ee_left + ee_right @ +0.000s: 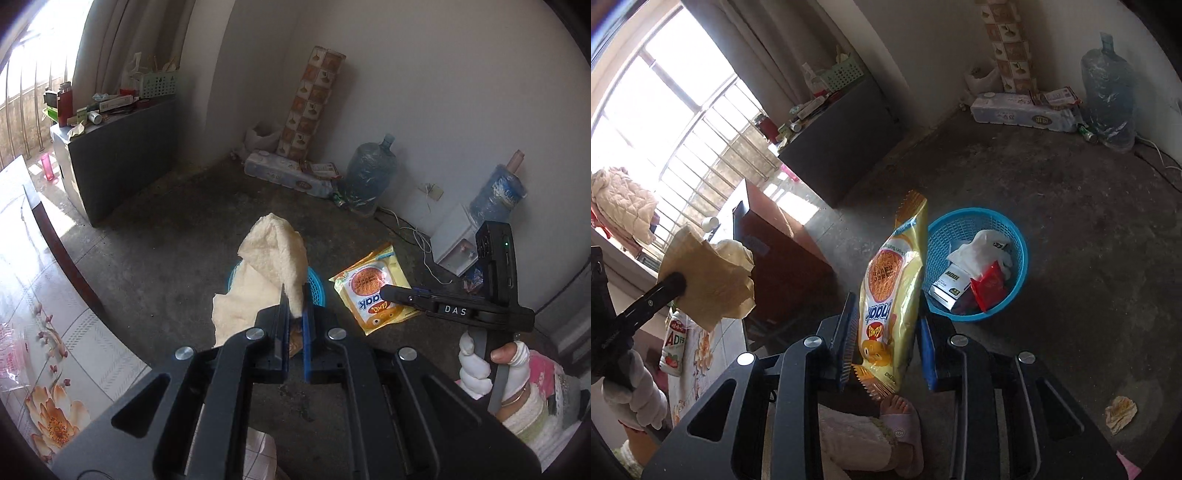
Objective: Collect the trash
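Both loads lifted — deposit step pending.

Your left gripper (pixel 295 314) is clenched on the crumpled cream paper towel (pixel 273 254), held above the round blue plastic basket (pixel 1019 240). Your right gripper (pixel 886 343) clamps the yellow foil snack packet (pixel 892 295) just beside the basket rim — long axis upright, print inverted. Next, I judge: carry each over the opening, then release.

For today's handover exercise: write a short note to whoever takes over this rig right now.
Left gripper: jaws shut on a crumpled paper towel, held above the blue basket.
Right gripper: jaws shut on a yellow snack bag, beside the basket.
Done: a box, a red wrapper and white paper lie in the basket.
Left: drop both items in; then the crumpled wrapper on the floor.
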`<state>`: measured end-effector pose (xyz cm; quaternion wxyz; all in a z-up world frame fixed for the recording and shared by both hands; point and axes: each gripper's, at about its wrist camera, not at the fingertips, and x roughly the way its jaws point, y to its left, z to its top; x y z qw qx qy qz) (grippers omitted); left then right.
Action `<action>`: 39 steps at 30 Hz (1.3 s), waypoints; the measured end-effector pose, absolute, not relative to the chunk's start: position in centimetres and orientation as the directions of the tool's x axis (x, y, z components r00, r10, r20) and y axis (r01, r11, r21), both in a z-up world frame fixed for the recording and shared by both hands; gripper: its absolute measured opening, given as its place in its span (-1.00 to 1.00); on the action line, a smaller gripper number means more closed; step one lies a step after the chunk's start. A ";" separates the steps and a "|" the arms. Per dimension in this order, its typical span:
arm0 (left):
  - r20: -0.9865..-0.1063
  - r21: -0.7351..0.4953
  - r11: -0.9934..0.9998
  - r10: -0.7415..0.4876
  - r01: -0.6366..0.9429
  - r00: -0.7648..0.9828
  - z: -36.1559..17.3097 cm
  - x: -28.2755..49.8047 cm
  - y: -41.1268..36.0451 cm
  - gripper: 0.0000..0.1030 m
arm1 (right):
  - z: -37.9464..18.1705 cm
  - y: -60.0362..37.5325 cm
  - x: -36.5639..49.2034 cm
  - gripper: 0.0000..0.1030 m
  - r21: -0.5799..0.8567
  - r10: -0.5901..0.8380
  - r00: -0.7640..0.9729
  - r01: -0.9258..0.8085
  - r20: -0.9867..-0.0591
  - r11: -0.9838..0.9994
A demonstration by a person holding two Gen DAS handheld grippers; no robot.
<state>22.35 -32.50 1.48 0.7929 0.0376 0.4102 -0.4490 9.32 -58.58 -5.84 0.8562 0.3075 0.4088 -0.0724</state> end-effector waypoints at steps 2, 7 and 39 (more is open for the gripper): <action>-0.716 -0.318 0.581 -0.665 0.749 0.212 -0.4 23.5 -35.7 -0.93 | -8.5 -60.3 9.6 -0.43 0.491 0.135 0.636 0.425 -0.760 0.761; -0.785 -0.320 0.578 -0.605 0.751 0.132 -5.4 26.9 -42.2 -0.93 | -14.6 -63.5 11.3 -0.47 0.511 0.152 0.590 0.508 -0.793 0.693; -0.788 -0.164 0.695 -0.520 0.700 0.331 -1.2 31.0 -30.9 0.32 | -29.2 -46.3 20.7 0.12 0.285 0.217 0.355 0.149 -0.909 0.947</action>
